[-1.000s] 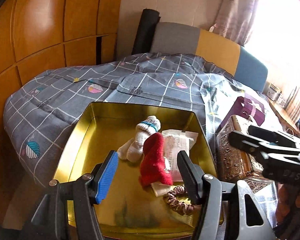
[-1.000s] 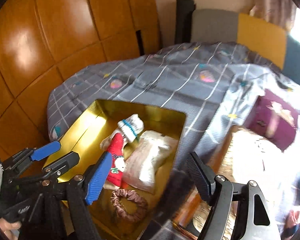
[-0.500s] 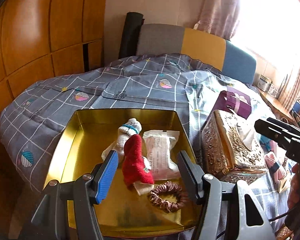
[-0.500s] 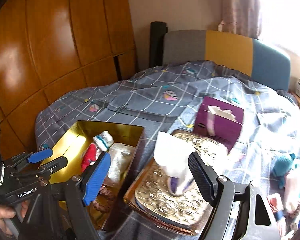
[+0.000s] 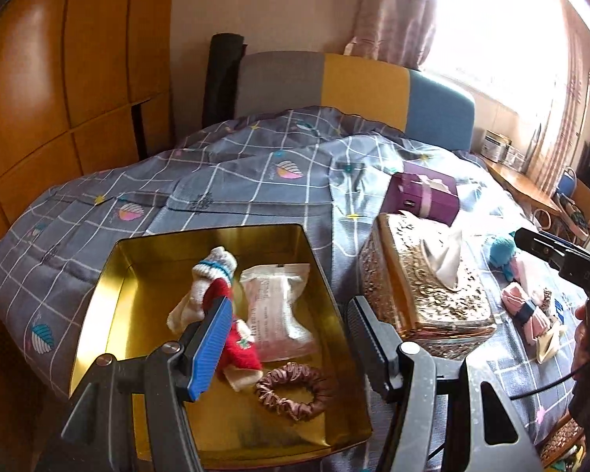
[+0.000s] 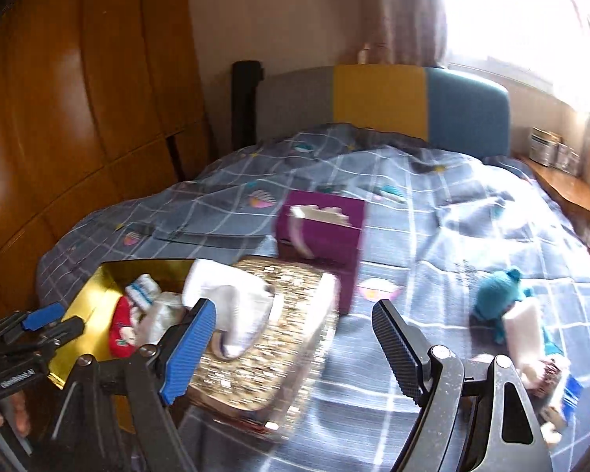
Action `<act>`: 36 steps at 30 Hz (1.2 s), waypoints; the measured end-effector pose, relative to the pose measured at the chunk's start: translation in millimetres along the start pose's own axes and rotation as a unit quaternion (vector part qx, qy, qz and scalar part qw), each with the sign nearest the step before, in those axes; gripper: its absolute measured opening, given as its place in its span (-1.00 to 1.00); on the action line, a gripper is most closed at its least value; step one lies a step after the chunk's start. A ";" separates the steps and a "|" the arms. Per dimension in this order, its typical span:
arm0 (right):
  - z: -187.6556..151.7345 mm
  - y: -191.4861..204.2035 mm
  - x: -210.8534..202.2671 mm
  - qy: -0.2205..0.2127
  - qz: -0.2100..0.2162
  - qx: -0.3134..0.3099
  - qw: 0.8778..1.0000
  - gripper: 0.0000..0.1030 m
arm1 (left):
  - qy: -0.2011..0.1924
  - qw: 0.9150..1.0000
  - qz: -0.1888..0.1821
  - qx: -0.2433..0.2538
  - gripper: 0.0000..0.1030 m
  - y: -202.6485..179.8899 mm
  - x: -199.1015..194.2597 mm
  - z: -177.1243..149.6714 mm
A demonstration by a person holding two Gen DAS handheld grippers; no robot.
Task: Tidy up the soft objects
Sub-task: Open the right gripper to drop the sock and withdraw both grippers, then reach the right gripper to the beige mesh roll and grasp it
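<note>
Bed surface: grey checked quilt (image 5: 255, 181) covering the bed, carrying every item listed below.
Left claw (image 5: 291, 340): fingers spread apart, holding nothing, poised over the near half of the gold tin.
Right claw (image 6: 295, 348): fingers spread apart, holding nothing, over the quilt between the tissue box and the pile of soft things; this view is motion-blurred.
Gold tin (image 5: 98, 299): open, shallow, square, on the quilt at the left side of the bed.
Brown scrunchie (image 5: 293, 391): lying flat in the tin's near right part.
Red sock (image 5: 240, 348): in the tin, just behind the scrunchie, partly hidden by the left claw's blue finger.
White sock (image 5: 212, 275): in the tin, with a blue-striped cuff, touching the red sock on its far side.
Clear packet (image 5: 279, 310): lying flat in the tin, just right of the socks.
Gold tissue box (image 5: 421, 287): ornate, just right of the tin, a white tissue standing out of its top.
Pink bundle (image 5: 527, 306): on the quilt right of the tissue box, outside the tin.
Teal knitted item (image 6: 495, 299): on the quilt beyond the pink bundle, outside the tin.
Purple box (image 5: 423, 196): behind the tissue box, farther up the bed.
Headboard (image 5: 358, 90): grey, yellow and blue panels at the far end.
Wardrobe (image 5: 59, 78): orange wood panels along the left.
</note>
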State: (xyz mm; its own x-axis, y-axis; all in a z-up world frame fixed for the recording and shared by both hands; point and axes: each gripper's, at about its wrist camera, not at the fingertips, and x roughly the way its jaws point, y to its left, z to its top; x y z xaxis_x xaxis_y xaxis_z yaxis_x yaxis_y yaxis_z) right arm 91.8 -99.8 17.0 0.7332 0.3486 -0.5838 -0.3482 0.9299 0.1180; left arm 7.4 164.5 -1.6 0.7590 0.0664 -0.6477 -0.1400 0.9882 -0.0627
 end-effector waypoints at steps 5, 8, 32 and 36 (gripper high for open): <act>-7.8 -36.5 -7.9 0.006 -0.036 0.029 0.999 0.60 | -0.002 1.000 -0.014 0.018 0.20 -16.5 -0.4 4.1; -13.4 -63.0 -17.3 0.005 -0.061 0.050 0.997 0.61 | -0.003 0.999 -0.034 0.030 0.20 -29.2 -0.9 8.4; -101.1 -267.0 -42.9 0.154 -0.116 0.396 0.898 0.66 | 0.034 0.962 -0.196 0.187 0.20 -181.0 4.4 10.1; -126.9 -266.1 -25.1 0.184 -0.115 0.448 0.867 0.66 | 0.048 0.957 -0.204 0.200 0.20 -191.7 10.3 5.8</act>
State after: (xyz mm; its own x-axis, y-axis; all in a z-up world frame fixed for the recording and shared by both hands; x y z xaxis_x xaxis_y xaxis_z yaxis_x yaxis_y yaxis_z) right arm 91.9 -370.7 -101.7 0.4301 0.2337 -0.8720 0.4971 0.7450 0.4448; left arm 45.8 -23.4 8.2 0.6340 -0.3301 -0.6993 0.4242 0.9046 -0.0423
